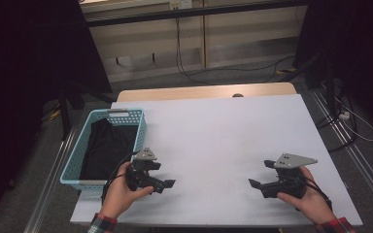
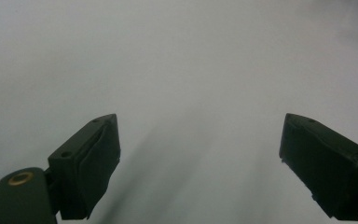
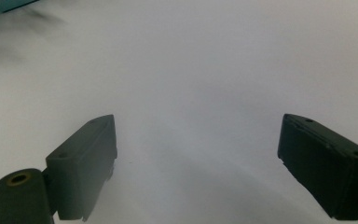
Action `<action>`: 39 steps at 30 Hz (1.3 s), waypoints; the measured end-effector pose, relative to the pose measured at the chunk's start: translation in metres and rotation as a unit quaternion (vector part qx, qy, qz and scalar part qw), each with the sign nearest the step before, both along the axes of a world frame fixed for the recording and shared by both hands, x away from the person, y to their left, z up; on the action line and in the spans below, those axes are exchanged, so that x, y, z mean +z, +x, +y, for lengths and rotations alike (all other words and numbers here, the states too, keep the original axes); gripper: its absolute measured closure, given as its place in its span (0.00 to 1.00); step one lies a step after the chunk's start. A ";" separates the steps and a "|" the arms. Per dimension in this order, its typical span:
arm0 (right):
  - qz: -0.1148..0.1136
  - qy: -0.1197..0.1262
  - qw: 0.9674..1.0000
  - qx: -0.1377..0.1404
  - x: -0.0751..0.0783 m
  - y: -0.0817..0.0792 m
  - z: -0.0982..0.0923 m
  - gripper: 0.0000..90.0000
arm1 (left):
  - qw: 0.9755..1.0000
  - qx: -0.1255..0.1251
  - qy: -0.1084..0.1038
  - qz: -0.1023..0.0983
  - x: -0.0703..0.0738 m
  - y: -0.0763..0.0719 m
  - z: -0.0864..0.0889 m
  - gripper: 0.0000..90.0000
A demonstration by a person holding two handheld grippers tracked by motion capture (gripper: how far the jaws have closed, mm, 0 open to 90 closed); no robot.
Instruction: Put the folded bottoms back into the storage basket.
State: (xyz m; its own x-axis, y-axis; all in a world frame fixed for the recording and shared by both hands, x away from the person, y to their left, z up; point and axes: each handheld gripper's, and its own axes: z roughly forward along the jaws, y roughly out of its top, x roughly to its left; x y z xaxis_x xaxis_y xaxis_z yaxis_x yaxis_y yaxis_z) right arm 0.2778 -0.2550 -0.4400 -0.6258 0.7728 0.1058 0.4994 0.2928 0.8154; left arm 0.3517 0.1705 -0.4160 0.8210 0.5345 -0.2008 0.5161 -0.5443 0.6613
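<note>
Tabletop (image 1: pixel 223 131), covered in a plain white sheet, took up most of the high view and served as the landmark for everything else; it lay bare across its middle, which left both hands a free working field. At the tabletop's left edge stood a light blue plastic basket (image 1: pixel 77 160) with perforated walls, its long side running along that edge, and inside it lay a black cloth (image 1: pixel 108 145), slumped loosely against the bottom and the far wall. The cloth was the thing nearest the grippers, so the basket probably sat there to keep it within easy reach of the left hand. Near the tabletop's front edge, just right of the basket, the left gripper (image 1: pixel 169 184) rested low in the person's hand, pointing toward the centre of the tabletop; its jaws stood wide apart with nothing between them, and the left gripper view showed only white surface past the two black fingers (image 2: pixel 91 163). Toward the tabletop's front right corner, well apart from the basket, the right gripper (image 1: pixel 255 184) pointed inward in mirror fashion, likewise released and empty, with bare sheet between its fingers (image 3: pixel 86 161). Judged from this symmetrical, low, idle pose, both hands seemed parked in a ready position, with the cloth not yet touched.
</note>
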 end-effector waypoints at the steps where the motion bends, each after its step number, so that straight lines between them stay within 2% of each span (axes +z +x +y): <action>1: 0.000 -0.001 1.000 0.000 0.000 0.000 0.000 0.13 | 1.000 -0.001 0.001 -0.001 0.000 0.000 0.001 0.14; 16: 0.000 -0.004 1.000 0.001 0.000 0.000 0.000 0.13 | 1.000 0.000 0.004 0.001 -0.003 -0.005 0.009 0.14; 30: -0.001 -0.009 1.000 0.002 0.000 -0.001 -0.002 0.12 | 1.000 -0.008 0.009 0.003 -0.004 -0.008 0.006 0.13; 39: 0.000 -0.013 1.000 -0.006 -0.001 -0.008 -0.014 0.12 | 1.000 -0.010 0.012 0.006 -0.007 -0.010 0.005 0.13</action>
